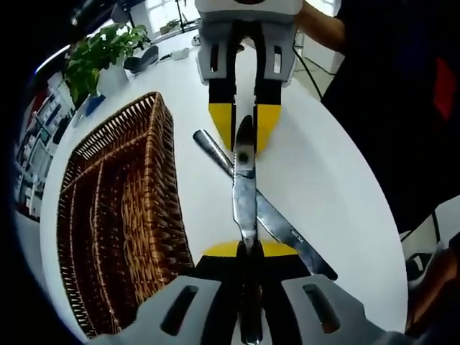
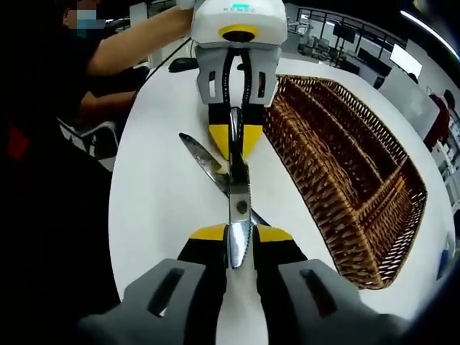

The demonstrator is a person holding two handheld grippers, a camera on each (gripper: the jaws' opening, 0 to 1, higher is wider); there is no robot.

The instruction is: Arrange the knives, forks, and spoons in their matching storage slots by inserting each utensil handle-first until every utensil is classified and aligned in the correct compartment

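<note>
The left gripper [image 1: 246, 251] and right gripper [image 2: 236, 241] each pinch an end of one knife [image 1: 244, 188] above a second knife [image 1: 287, 233] on the white table [image 1: 345, 172]. The wicker basket [image 1: 122, 215] sits beside, its slots bare.

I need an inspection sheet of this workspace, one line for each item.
Surface: white table, round edge, mostly bare.
Job's things: wicker tray with long compartments, no utensils visible in it; one knife held off the table between both grippers; second knife lies flat beneath it, crossing it.
Clutter: potted plant and small dark items at the far table edge.
Grippers: left gripper shut on one end of the held knife; right gripper shut on the other end.
Cables: dark cable beside the person's arm.
Surroundings: person in dark clothes close to the table; desks and monitors behind.
</note>
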